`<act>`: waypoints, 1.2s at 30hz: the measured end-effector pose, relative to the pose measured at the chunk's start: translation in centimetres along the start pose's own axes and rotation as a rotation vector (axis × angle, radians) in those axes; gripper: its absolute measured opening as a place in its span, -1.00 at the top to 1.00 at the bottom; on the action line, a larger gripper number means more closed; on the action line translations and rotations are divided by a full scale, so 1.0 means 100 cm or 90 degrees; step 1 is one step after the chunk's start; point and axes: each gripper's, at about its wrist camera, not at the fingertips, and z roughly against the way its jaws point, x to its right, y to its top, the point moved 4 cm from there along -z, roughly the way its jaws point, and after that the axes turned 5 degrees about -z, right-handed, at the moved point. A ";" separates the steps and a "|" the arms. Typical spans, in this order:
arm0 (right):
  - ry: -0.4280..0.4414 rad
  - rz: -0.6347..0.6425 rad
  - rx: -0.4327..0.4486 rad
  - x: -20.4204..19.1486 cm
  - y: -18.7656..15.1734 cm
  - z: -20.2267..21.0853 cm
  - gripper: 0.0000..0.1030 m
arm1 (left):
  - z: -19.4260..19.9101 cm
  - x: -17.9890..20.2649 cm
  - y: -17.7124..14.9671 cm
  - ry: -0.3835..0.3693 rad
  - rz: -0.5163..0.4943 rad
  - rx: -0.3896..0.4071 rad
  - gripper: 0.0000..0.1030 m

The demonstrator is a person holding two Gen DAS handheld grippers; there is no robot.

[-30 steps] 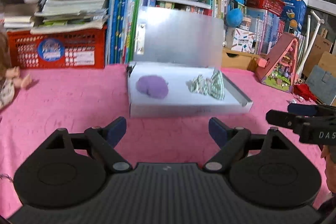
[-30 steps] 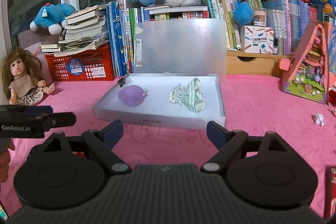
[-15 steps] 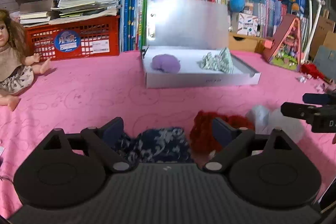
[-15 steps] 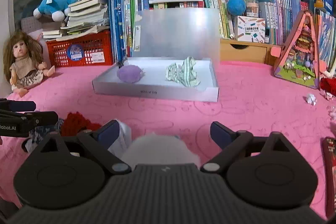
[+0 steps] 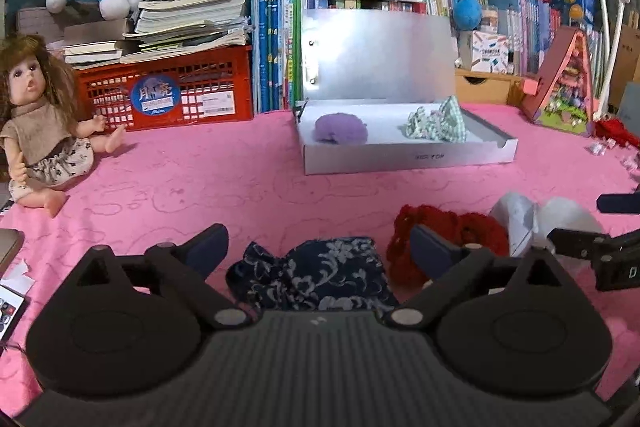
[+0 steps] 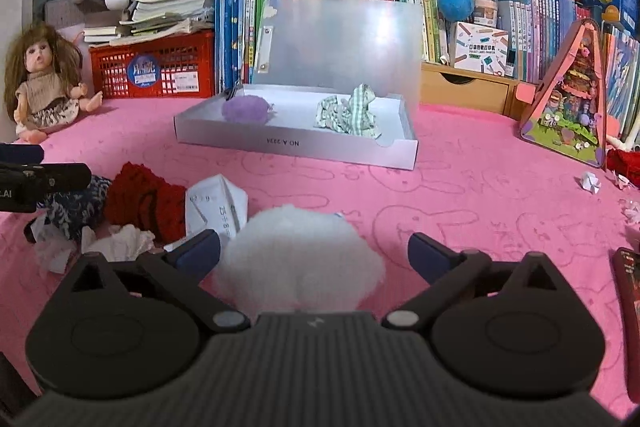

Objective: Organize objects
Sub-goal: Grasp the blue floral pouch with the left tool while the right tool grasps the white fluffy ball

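My left gripper (image 5: 318,247) hangs low over the pink tablecloth, its jaws opening, with a dark blue floral cloth (image 5: 316,275) lying between them untouched. A red knitted piece (image 5: 460,227) lies just behind its right finger. My right gripper (image 6: 314,253) is opening too, around a white fluffy ball (image 6: 300,259) that its pads do not press. Left of the ball lie a white paper tag (image 6: 216,205), the red knitted piece (image 6: 140,199) and the blue cloth (image 6: 76,207). Farther back a white box (image 6: 296,143) with its lid up holds a purple pompom (image 6: 246,109) and a green checked cloth (image 6: 348,113).
A doll (image 5: 40,123) sits at the left by a red crate (image 5: 168,95) stacked with books. Upright books and plush toys line the back. A pink toy house (image 6: 568,107) stands at the right, with paper scraps (image 6: 590,181) near it. Crumpled tissue (image 6: 120,243) lies by the pile.
Both grippers have sunk toward the tablecloth and their jaws have spread wider. The blue cloth, red knitted piece and white ball have come into view between and beside the fingers.
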 end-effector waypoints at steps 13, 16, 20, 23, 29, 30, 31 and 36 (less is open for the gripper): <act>0.013 -0.008 -0.025 -0.001 -0.008 -0.011 -1.00 | -0.021 0.006 -0.019 0.011 -0.012 -0.062 -0.93; 0.022 -0.016 -0.038 0.000 -0.010 -0.013 -1.00 | -0.022 0.006 -0.019 0.011 -0.011 -0.065 -0.93; 0.028 -0.028 -0.044 0.002 -0.010 -0.014 -1.00 | -0.023 0.005 -0.019 0.009 -0.008 -0.068 -0.93; 0.031 -0.031 -0.046 0.003 -0.010 -0.014 -1.00 | -0.021 0.004 -0.018 0.008 0.001 -0.059 -0.91; 0.033 -0.019 -0.047 0.001 -0.011 -0.014 -0.91 | -0.024 0.005 -0.021 0.001 -0.003 -0.072 -0.89; 0.033 -0.015 -0.047 0.000 -0.011 -0.014 -0.90 | -0.023 0.006 -0.021 0.004 -0.007 -0.070 -0.88; 0.032 -0.011 -0.046 -0.001 -0.011 -0.014 -0.88 | -0.023 0.006 -0.021 0.003 -0.008 -0.068 -0.85; 0.034 -0.009 -0.038 -0.003 -0.012 -0.011 -0.73 | -0.021 0.008 -0.021 0.003 -0.012 -0.064 -0.71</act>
